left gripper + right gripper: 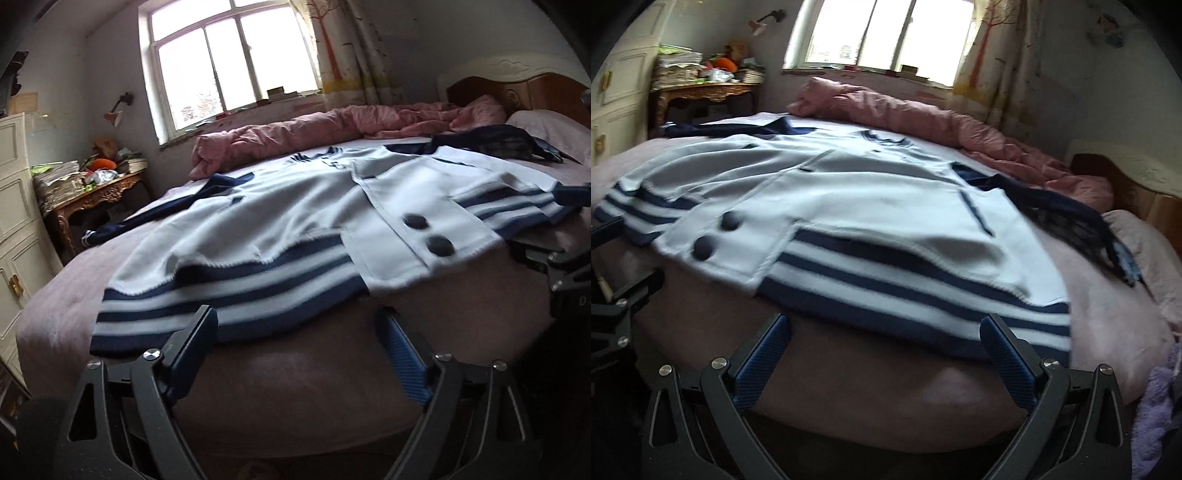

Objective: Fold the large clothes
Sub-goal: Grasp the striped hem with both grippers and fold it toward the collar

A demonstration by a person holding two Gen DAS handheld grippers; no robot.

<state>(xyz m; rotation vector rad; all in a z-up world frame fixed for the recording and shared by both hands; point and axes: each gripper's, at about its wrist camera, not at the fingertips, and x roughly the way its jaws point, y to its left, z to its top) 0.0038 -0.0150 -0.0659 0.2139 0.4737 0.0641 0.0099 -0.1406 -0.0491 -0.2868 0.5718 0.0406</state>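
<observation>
The jacket lies spread flat on the bed, its striped hem at the near edge. Left gripper and right gripper hover with jaws open, empty. Folding seems not yet begun; next, each should pinch the hem.

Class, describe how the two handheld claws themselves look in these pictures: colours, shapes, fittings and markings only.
The left claw and the right claw look alike. Each has two black angular arms with triangular cut-outs, round silver bolt heads at the joints, and flat fingers lined with blue ribbed pads. In the left wrist view, the other claw's black body at the right edge bears a pale letter D. No cables or sleeves show.
</observation>
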